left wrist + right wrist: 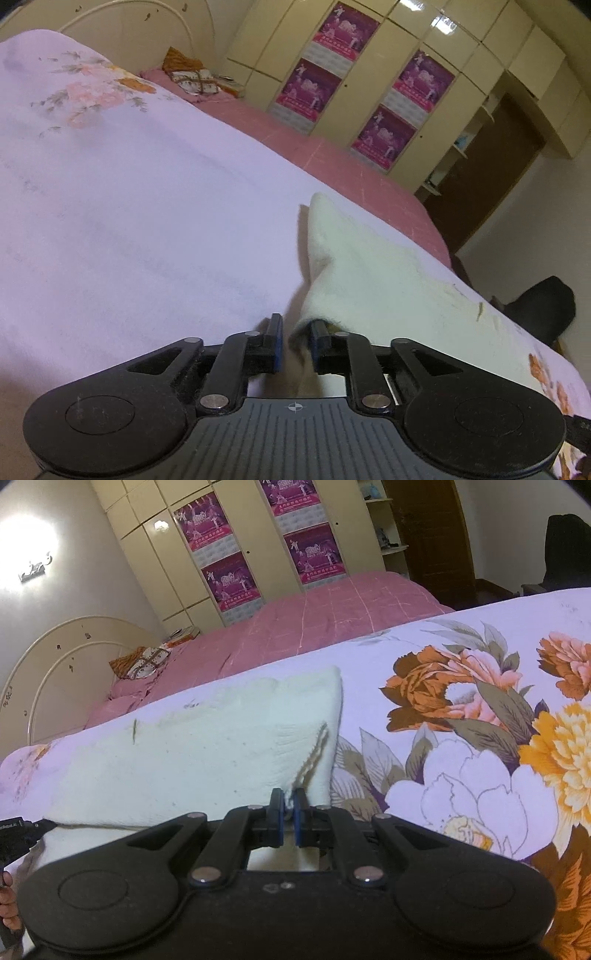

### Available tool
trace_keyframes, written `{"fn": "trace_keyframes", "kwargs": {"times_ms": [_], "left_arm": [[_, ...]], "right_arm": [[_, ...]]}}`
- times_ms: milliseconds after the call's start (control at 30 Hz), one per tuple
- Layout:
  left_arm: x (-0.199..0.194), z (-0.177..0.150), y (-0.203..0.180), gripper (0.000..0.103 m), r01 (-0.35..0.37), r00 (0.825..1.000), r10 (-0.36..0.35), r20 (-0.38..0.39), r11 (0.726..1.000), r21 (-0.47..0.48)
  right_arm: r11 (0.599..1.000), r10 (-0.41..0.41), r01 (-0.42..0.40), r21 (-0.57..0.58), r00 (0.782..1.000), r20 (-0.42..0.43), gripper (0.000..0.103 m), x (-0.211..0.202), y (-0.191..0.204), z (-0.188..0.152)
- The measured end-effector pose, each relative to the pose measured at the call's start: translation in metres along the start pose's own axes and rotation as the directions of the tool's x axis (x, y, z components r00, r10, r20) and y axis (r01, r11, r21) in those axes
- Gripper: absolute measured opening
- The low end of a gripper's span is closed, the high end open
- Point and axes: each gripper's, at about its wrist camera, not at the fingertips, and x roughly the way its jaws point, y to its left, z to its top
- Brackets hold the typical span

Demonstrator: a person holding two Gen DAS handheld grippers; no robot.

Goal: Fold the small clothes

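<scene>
Folding barely begun, at a guess. Pinching the near right corner of the cream knitted cloth (207, 746) between almost-touching jaws: right gripper (289, 821). Standing narrowly apart, cloth edge at the right pad, grip unclear: left gripper (296, 343). Lying ahead of both on the lilac floral bedsheet (129, 221), partly lifted, no finished fold visible.

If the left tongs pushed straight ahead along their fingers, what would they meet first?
Probably the cream cloth: its near corner already sits at the left tongs, by one finger. Past it lies the floral sheet.
</scene>
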Motion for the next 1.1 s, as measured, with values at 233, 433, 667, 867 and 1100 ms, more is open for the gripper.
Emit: {"fn": "trace_keyframes", "kwargs": {"times_ms": [233, 433, 667, 867, 1100], "left_arm": [[-0.030, 0.006, -0.002, 0.020, -0.024, 0.995, 0.017, 0.097, 0.997, 0.069], [-0.015, 0.026, -0.041, 0.054, 0.015, 0.996, -0.032, 0.086, 0.981, 0.196], [0.043, 0.018, -0.079, 0.079, -0.024, 0.996, 0.054, -0.065, 0.921, 0.388], [0.001, 0.032, -0.079, 0.072, -0.033, 0.991, -0.019, 0.135, 0.926, 0.376], [0.022, 0.004, -0.086, 0.072, -0.022, 1.000, 0.015, 0.017, 0.871, 0.490]], "right_arm": [[0.999, 0.018, -0.017, -0.035, 1.000, 0.003, 0.006, -0.008, 0.004, -0.004], [0.998, -0.069, 0.070, -0.002, 0.993, 0.092, 0.029, -0.016, 0.003, -0.004], [0.993, -0.065, 0.072, -0.092, 0.995, 0.077, 0.008, 0.008, 0.011, 0.007], [0.989, -0.073, 0.083, -0.121, 0.994, 0.082, 0.008, 0.009, 0.004, 0.008], [0.988, -0.054, 0.064, -0.144, 0.996, 0.075, 0.003, 0.019, 0.005, 0.000]]}}
